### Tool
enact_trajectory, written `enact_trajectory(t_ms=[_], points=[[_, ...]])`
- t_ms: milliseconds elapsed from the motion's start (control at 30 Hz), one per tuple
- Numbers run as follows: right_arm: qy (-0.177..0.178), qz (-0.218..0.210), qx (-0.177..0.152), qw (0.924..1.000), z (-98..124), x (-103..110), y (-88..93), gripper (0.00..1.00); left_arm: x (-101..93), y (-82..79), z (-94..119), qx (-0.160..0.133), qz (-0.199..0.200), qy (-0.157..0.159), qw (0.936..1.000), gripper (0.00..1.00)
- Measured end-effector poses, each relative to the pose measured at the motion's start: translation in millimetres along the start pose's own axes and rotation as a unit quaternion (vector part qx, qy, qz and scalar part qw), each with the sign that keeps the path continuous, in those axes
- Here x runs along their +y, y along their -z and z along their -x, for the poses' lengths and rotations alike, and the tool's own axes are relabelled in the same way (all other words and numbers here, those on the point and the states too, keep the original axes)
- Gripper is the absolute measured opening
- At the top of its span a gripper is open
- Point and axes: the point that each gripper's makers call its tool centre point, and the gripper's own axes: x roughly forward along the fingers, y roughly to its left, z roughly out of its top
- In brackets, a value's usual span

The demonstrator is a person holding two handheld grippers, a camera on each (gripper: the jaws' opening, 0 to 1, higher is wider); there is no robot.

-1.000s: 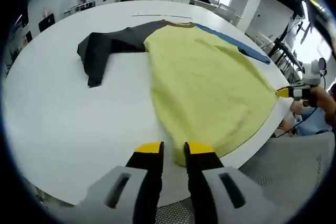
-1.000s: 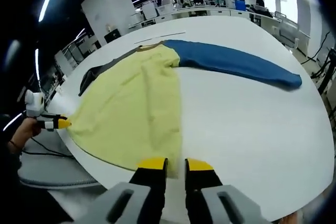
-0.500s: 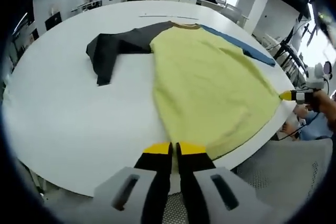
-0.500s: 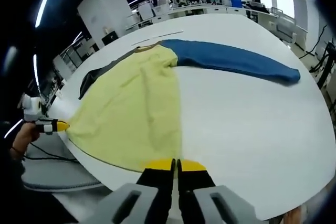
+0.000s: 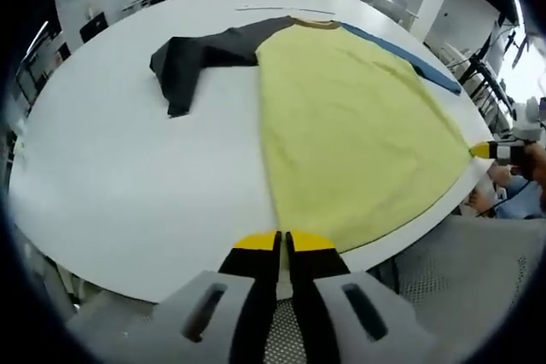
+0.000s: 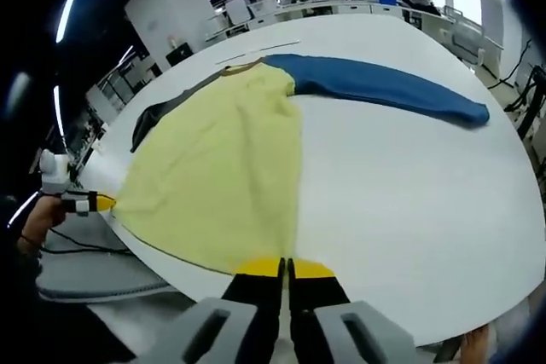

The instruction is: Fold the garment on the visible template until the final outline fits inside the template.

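Note:
A garment with a yellow body (image 5: pixel 350 117), a dark grey sleeve (image 5: pixel 192 61), a blue sleeve (image 5: pixel 401 57) and a brown collar lies flat on the round white table (image 5: pixel 128 185), hem toward me. My left gripper (image 5: pixel 281 240) is shut on the hem's near corner at the table's edge. My right gripper (image 6: pixel 284 266) is shut on the hem's other corner; its yellow tip (image 5: pixel 482 150) shows at the right of the left gripper view. In the right gripper view the yellow body (image 6: pixel 217 159) and blue sleeve (image 6: pixel 392 91) spread out, and the left gripper's tip (image 6: pixel 102 203) holds the far corner.
A thin dark line (image 5: pixel 286 9) marks the table beyond the collar. A grey mesh chair (image 5: pixel 465 283) stands below the table's edge. A person's hand (image 5: pixel 536 164) holds the right gripper. Desks and screens fill the room behind.
Both grippers' jaws, open a second ago, have shut on the hem. Since then the yellow body has been drawn flatter, with fewer wrinkles.

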Motion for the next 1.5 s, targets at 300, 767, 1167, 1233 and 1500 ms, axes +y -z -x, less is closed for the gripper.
enact_trajectory(t_ms=[300, 767, 1167, 1233, 1500], points=[[0.001, 0.012, 0.018, 0.9998, 0.3, 6.7, 7.3, 0.00, 7.0, -0.6, -0.4, -0.004, -0.002, -0.012, 0.9999, 0.00], [-0.007, 0.001, 0.020, 0.9998, -0.2, 6.6, 8.7, 0.00, 6.7, 0.5, 0.2, 0.000, -0.021, -0.014, 0.9997, 0.00], [-0.018, 0.011, -0.019, 0.9996, 6.7, 5.3, -9.0, 0.31, 2.6, -22.8, 5.4, -0.063, -0.065, -0.009, 0.9959, 0.45], [-0.019, 0.014, -0.024, 0.9994, 7.5, 5.4, -12.2, 0.41, 2.0, -28.1, 6.0, -0.076, -0.065, -0.006, 0.9950, 0.51], [0.011, 0.023, -0.074, 0.9970, 12.1, -14.4, -39.8, 0.81, -7.3, -42.9, 9.7, -0.118, -0.069, 0.022, 0.9904, 0.77]])
